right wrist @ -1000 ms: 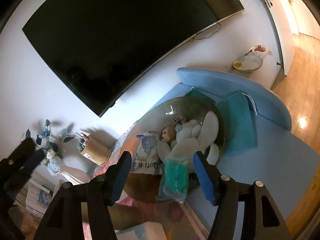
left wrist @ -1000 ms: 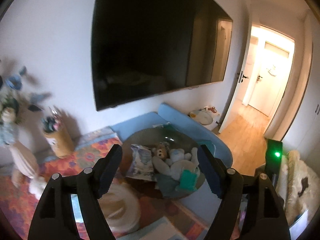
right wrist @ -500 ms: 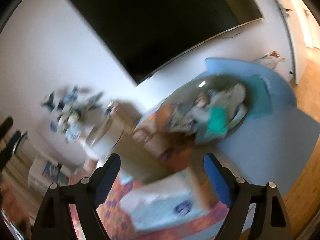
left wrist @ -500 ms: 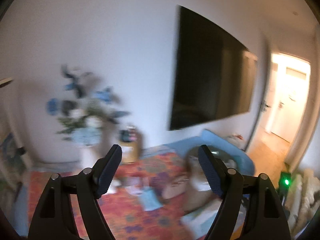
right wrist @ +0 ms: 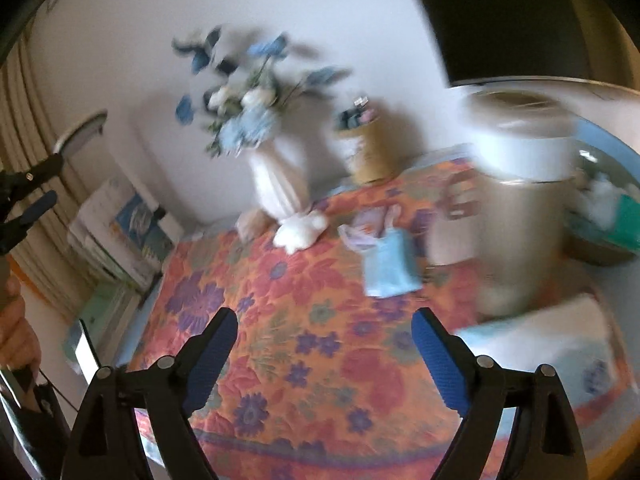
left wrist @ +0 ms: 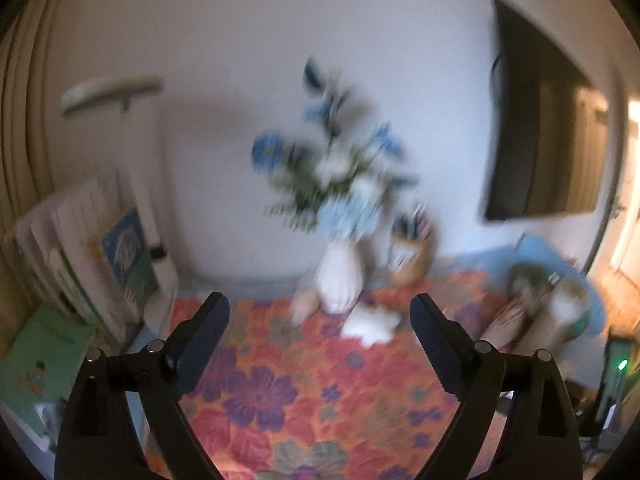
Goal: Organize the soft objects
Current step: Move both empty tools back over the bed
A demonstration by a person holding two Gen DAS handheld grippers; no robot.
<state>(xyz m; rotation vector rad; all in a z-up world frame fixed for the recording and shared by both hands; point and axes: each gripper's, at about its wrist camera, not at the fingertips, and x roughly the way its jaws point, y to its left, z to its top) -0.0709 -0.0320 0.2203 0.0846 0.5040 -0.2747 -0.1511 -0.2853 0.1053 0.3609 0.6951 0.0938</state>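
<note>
Both views are motion-blurred. My left gripper (left wrist: 320, 320) is open and empty above the flowered orange cloth (left wrist: 312, 380). My right gripper (right wrist: 324, 336) is open and empty above the same cloth (right wrist: 320, 320). A small white plush toy (right wrist: 300, 230) lies by the vase foot; it also shows in the left wrist view (left wrist: 370, 322). A light blue soft pouch (right wrist: 390, 264) and a pale cloth piece (right wrist: 364, 232) lie mid-cloth. The bowl with plush toys (right wrist: 608, 208) sits at the far right, and in the left wrist view (left wrist: 540, 284) too.
A white vase of blue flowers (right wrist: 278, 184) and a tan pen holder (right wrist: 368, 152) stand at the back. A tall roll-topped cylinder (right wrist: 516, 216) stands right, a tissue pack (right wrist: 560, 344) before it. Books (left wrist: 100, 256) are stacked left. The other gripper (right wrist: 28, 200) shows at far left.
Both grippers have swung left, away from the bowl of plush toys, and now face the vase and the flowered cloth. Both stay open and empty.
</note>
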